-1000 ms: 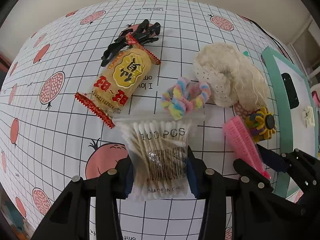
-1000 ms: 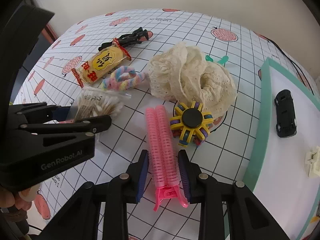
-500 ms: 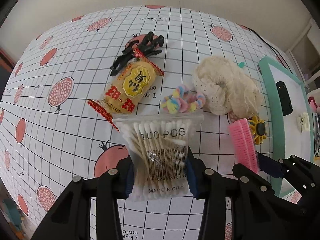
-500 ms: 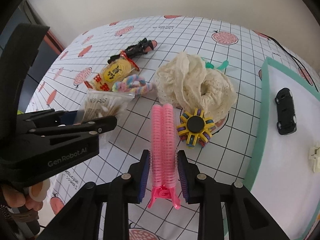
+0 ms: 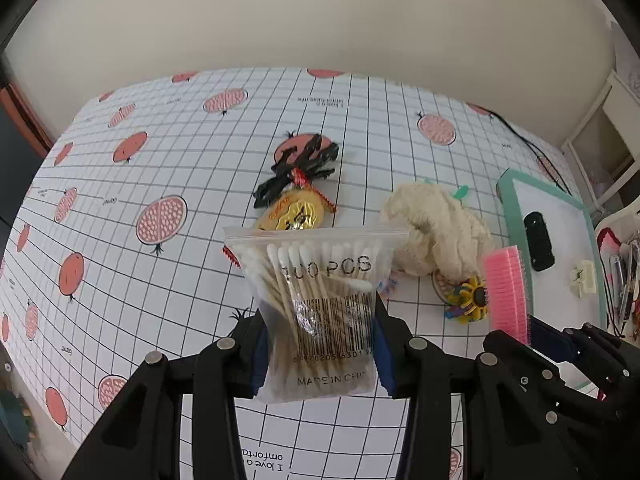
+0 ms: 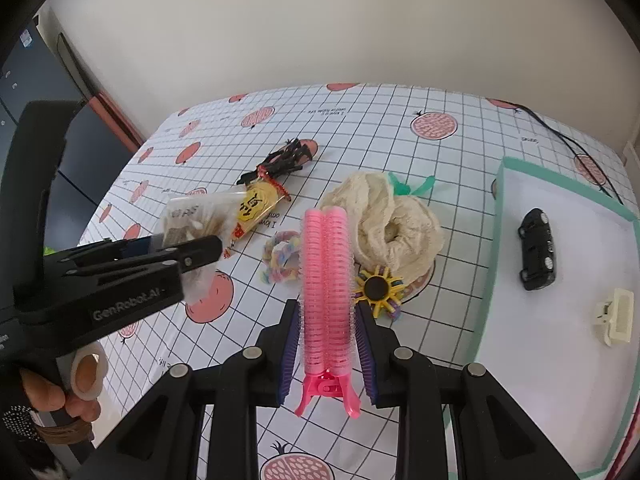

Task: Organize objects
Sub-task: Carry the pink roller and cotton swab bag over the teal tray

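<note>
Two things are up off the table, one in each of my tongs. My left tongs (image 5: 320, 354) pinch a clear zip bag of cotton swabs (image 5: 318, 304) by its lower half, the printed face toward the camera and the sealed top upward. My right tongs (image 6: 327, 354) are pressed onto a pink hair roller clip (image 6: 327, 280), which points away from me with its pronged tail nearest.

On the grid-patterned table (image 6: 400, 128) below, toward the middle, lie a yellow snack packet (image 6: 256, 208) with a black claw clip (image 6: 286, 160) just behind it, a pastel scrunchie (image 6: 282, 258), a cream lace cloth (image 6: 384, 224) bunched in a heap, and a yellow spinner toy (image 6: 378, 290) touching the cloth's near edge. Along the table's right edge sits a white tray with a green rim (image 6: 496, 240), holding a black toy car (image 6: 536, 248) and a small cream clip (image 6: 614, 316), well apart from each other
</note>
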### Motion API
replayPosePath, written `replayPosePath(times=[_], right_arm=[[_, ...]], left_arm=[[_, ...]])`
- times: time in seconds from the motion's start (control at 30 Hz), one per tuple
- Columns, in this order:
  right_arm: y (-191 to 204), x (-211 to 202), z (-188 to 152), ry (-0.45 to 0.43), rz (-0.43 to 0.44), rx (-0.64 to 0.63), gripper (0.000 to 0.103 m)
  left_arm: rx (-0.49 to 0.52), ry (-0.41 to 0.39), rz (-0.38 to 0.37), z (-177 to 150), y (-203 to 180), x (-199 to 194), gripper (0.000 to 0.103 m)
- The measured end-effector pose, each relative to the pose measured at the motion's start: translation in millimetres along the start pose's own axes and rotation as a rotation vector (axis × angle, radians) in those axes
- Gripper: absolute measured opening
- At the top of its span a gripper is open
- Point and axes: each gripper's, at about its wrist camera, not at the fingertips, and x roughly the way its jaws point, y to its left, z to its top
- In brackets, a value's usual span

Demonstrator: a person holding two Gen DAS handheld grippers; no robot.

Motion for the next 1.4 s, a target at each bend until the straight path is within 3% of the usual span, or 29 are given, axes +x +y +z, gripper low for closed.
replayPosePath(times=[0.27,0.67,1.0,1.4], right_arm=[[-47.5,-14.7,-4.4,-0.025,-0.083,0.085,0.029],[-130.2,-39.4,-20.6,-0.032,-0.202,0.225,0.029],[-168.7,-64.1,-37.8,-0.044,-0.292,0.282,0.029],[-209.0,-87.0,-54.7,-0.053,-0.372,0.358,0.029]], left_arm=[[0.019,-0.029,-0.017,4.6,-18.3,-1.8,0.045],[0.097,-0.053,-0.102,6.2,-84.4,-3.1,0.045],[0.224,-0.052,-0.199,-6.9,-162.4,-5.5,0.045],[0.31,-0.001,-0.225,-24.7,-219.1,8.7,0.045]])
